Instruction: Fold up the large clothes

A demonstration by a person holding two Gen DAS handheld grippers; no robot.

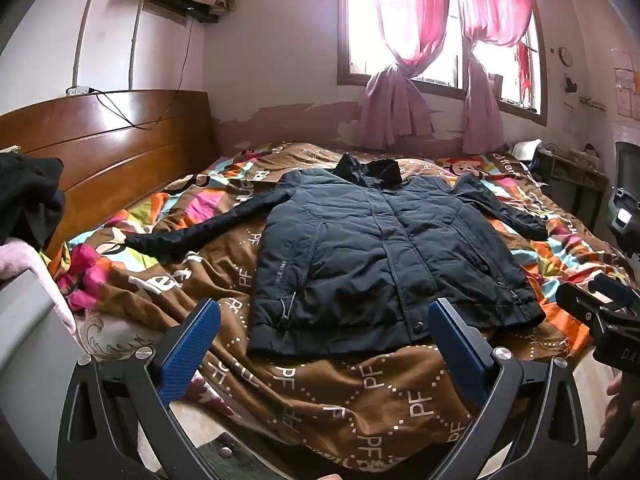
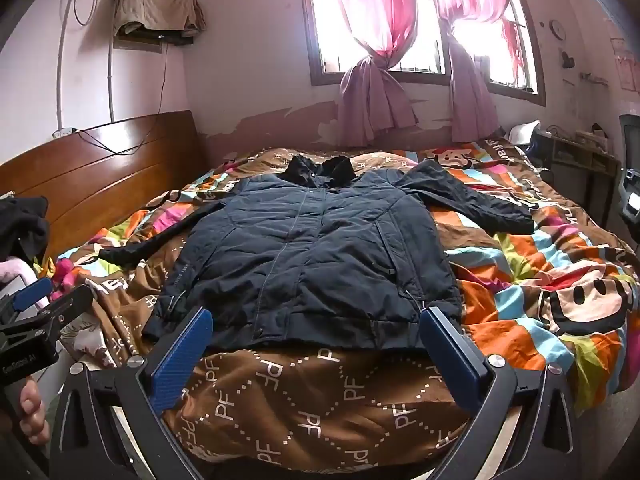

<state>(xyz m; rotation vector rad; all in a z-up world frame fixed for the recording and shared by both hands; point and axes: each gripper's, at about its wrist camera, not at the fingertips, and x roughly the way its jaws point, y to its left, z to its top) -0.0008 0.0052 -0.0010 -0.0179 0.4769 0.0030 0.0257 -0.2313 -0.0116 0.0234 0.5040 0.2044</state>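
Open bedspread (image 2: 320, 392) between near bed edge and jacket (image 2: 308, 256) hem; clear approach. Headboard (image 1: 104, 160) and dark clothes pile (image 1: 28, 196) crowd left.

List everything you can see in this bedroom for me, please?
jacket: one, dark navy, spread flat on the bed, sleeves out
bedcover: one, brown and multicoloured, over the bed
headboard: one, brown wood, left
curtains: two, pink, tied at the window
dark clothes: one pile, black, far left
wall clock: one, small, right wall
beige cloth: one, draped over a wall shelf
left gripper: one, black with blue pads, open
right gripper: one, same colours, open
hand: one, holding the left gripper's handle
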